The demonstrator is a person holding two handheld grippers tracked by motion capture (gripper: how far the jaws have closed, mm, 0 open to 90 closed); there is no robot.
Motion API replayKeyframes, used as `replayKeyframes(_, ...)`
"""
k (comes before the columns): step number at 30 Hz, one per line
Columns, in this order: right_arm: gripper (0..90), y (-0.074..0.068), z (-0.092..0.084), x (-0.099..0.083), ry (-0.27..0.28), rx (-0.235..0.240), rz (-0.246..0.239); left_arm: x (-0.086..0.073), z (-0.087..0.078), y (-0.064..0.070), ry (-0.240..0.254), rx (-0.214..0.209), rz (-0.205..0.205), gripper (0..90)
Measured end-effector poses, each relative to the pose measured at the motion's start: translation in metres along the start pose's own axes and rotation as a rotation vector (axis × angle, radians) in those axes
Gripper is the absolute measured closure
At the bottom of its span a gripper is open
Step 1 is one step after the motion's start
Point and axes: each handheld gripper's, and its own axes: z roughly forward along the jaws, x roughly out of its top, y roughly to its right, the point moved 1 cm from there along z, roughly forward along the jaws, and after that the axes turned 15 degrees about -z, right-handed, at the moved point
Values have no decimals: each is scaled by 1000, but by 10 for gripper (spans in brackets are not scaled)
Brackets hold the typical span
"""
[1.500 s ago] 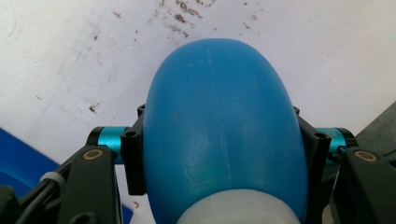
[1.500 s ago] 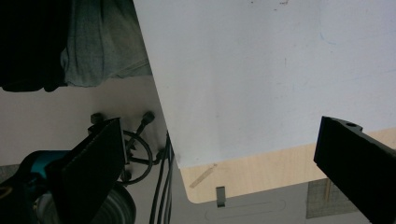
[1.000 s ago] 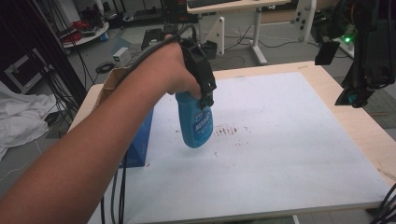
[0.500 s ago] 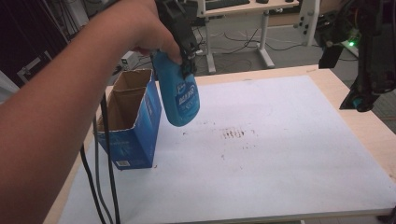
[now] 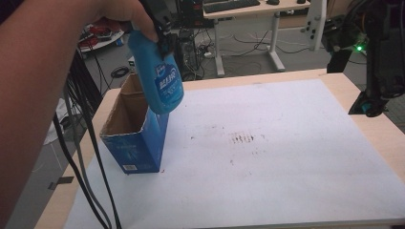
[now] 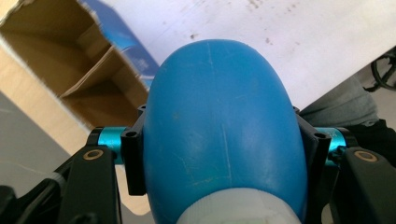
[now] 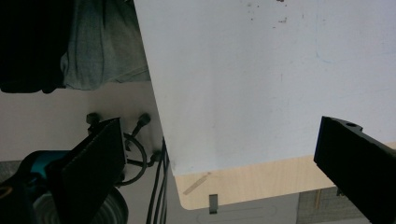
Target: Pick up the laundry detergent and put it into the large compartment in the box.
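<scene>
So the room behind is a busy workshop: we can see a desk (image 5: pixel 258 9) with a keyboard on it, plus cables all over the grey floor (image 5: pixel 248 52). The bench (image 5: pixel 363 119) is a pale wood top with a big white sheet (image 5: pixel 286 157) covering most of it, and that sheet has dark speckly stains near its middle.

Near the bench's left edge stands an open blue cardboard box (image 5: pixel 136 138), flaps up, brown inside with a divider.

Our left gripper (image 5: pixel 162 28) is up above the box's far right corner, jaws pinched on the neck end of a blue bottle (image 5: pixel 162 81) that hangs bottom-down, tilted, its base just over the box rim. In the left gripper view the bottle (image 6: pixel 219 140) sits squeezed between both jaws.

The right gripper (image 7: pixel 219 158) is off by the bench's right edge, jaws spread wide with nothing in them.
</scene>
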Motion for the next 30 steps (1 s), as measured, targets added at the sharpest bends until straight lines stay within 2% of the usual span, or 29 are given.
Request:
replayKeyframes(4,14,1,0,1,4,3,7,-3,-3,-16,4,-2,-36,371)
replayKeyframes(6,14,2,0,1,4,2,5,-3,-3,-16,4,-2,-36,371)
replayKeyframes(7,14,3,1,2,3,3,1,-5,-5,-25,-1,5,-45,371)
replayKeyframes(12,14,5,2,3,3,7,4,-8,-9,-40,8,21,-49,371)
replayKeyframes(19,14,9,3,3,3,7,-3,-10,-6,-62,6,16,-94,371)
replayKeyframes(24,14,10,3,3,2,6,2,-11,-3,-67,1,21,-86,371)
replayKeyframes(25,14,10,4,4,3,9,7,-11,1,-73,1,25,-76,370)
replayKeyframes(30,14,12,6,3,2,11,1,-11,9,-81,-8,18,-55,370)
